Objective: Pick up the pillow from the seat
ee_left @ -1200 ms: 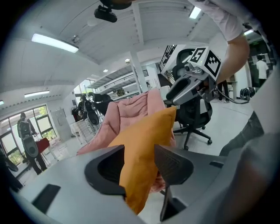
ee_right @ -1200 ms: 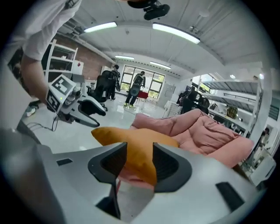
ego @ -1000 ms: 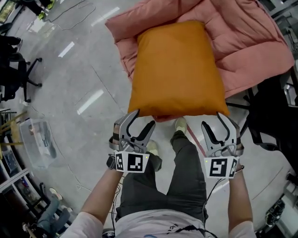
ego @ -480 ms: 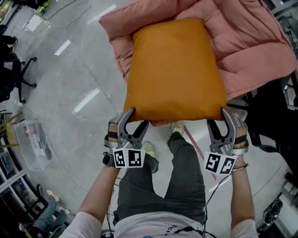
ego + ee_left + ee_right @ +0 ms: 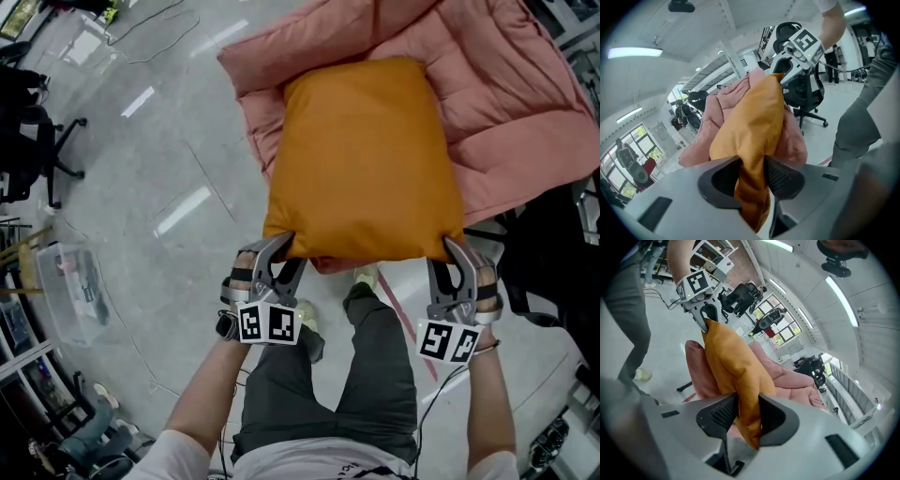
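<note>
pillow (image 5: pixel 361 159): I judge soft, light, saggy | left gripper (image 5: pixel 284 247), right gripper (image 5: pixel 453 251): jaws closing, pinching its near corners | corners suit me

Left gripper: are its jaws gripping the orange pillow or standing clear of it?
Gripping. The left gripper is closing its jaws on a corner of the orange pillow, whose fabric is bunched and pinched between them.

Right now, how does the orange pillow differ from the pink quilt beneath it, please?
The pillow is plain orange; the quilt is pink with stitched panels. The pillow is smaller, on top; the quilt spreads wider. The left tongs and right tongs are closing on the pillow's corners, not the quilt. Both are soft.
</note>
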`<state>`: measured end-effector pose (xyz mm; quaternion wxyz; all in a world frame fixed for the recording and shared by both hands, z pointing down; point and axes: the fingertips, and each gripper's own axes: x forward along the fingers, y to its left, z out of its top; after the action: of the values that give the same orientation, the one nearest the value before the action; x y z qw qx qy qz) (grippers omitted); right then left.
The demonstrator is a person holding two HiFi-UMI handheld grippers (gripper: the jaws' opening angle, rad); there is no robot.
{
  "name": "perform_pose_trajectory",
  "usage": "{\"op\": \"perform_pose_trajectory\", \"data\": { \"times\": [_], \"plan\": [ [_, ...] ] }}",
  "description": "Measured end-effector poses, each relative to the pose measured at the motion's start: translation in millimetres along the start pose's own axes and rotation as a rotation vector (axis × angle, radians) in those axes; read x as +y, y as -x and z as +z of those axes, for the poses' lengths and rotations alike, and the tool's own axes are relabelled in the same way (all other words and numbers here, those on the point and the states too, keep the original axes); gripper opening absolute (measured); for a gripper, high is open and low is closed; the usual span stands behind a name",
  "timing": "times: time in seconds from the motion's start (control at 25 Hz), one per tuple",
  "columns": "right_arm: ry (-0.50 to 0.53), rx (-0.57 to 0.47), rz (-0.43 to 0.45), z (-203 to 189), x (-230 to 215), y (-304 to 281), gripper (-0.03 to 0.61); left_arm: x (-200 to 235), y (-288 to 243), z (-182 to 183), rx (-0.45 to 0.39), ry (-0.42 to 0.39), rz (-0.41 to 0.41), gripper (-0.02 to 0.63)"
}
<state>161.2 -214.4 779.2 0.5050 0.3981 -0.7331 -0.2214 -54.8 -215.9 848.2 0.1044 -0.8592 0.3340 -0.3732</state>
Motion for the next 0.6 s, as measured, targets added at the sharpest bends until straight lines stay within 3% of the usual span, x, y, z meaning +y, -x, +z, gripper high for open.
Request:
{"op": "perform_pose_trajectory", "data": {
  "times": [0.24, 0.4, 0.6],
  "plan": [
    [-0.08, -0.019, -0.012, 12, -31, 8, 0.104, 20, 14, 25, -0.005, 0.071, -0.043, 0.125],
    [-0.139, -0.042, -0.042, 29, -74, 20, 0.089, 49, 37, 61, -0.037, 0.142, -0.035, 0.118],
    [-0.167, -0.066, -0.071, 48, -127, 40, 0.078, 86, 68, 114, -0.05, 0.172, -0.003, 0.112]
  ]
}}
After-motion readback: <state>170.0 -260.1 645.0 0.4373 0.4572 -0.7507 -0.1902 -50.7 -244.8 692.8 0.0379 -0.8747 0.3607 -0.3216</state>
